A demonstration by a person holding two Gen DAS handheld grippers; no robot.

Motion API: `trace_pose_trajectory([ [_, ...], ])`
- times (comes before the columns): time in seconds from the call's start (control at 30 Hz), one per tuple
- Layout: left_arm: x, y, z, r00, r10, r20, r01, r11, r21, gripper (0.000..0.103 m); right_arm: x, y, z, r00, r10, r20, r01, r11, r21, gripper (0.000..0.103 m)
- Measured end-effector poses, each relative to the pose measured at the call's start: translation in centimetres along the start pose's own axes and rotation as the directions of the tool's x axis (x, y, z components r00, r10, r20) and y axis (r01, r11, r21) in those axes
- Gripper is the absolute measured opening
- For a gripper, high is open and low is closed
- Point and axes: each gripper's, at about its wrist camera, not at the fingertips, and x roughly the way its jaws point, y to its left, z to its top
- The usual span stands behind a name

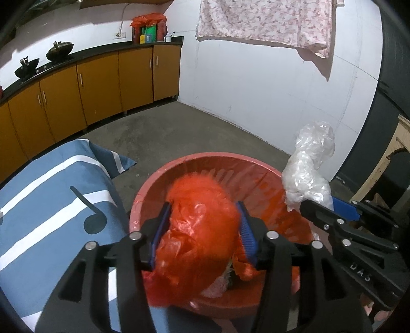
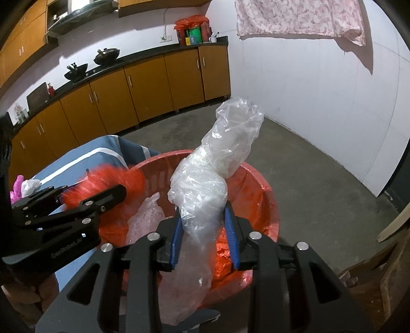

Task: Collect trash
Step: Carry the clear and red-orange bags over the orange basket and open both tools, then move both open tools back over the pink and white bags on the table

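Note:
A red bin (image 1: 212, 160) lined with a red bag stands on the floor; it also shows in the right wrist view (image 2: 266, 194). My left gripper (image 1: 203, 220) is shut on a crumpled orange-red plastic bag (image 1: 202, 230) and holds it over the bin; the bag is motion-blurred. My right gripper (image 2: 205, 222) is shut on a clear crumpled plastic bag (image 2: 217, 158) above the bin's right side. That bag shows in the left wrist view (image 1: 307, 169) too. More clear plastic (image 2: 146, 217) lies inside the bin.
A table with a blue striped cloth (image 1: 51, 194) stands left of the bin, with pink and white scraps (image 2: 23, 188) on it. Orange cabinets (image 1: 102, 84) line the far wall. A floral cloth (image 1: 269, 20) hangs on the white wall. Wooden pieces (image 2: 384, 269) lie at right.

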Motion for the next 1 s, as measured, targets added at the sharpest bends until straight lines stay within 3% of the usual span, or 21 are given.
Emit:
trace_pose_trajectory([
  [0.1,0.1,0.3,-0.2,1.000,0.002,-0.001,-0.002,1.000,-0.007,0.057,-0.2,0.0,-0.1,1.000,0.006,0.007,-0.006,1.000,0.005,0.047],
  [0.4,-1.2,2.3,-0.6,0.999,0.047,0.011,-0.046,0.998,-0.039,0.063,-0.9,-0.2,0.0,1.000,-0.012,0.017,0.012,1.000,0.011,0.047],
  [0.7,-4.6,6.3,-2.0,0.991,0.129,0.032,-0.125,0.987,-0.103,0.068,-1.8,2.6,0.2,0.999,0.009,0.033,-0.008,1.000,-0.026,0.047],
  [0.83,-7.4,9.5,-3.3,0.980,0.191,0.048,-0.183,0.973,-0.140,0.071,-2.2,5.1,0.3,0.998,0.042,0.039,-0.039,0.998,-0.058,0.050],
  [0.9,-8.9,11.2,-4.1,0.972,0.230,0.054,-0.219,0.963,-0.156,0.072,-2.4,7.0,0.2,0.997,0.054,0.051,-0.049,0.995,-0.084,0.061],
  [1.0,-11.3,14.1,-5.4,0.955,0.292,0.059,-0.277,0.942,-0.189,0.075,-2.4,10.1,0.2,0.995,0.071,0.066,-0.063,0.991,-0.121,0.065],
])
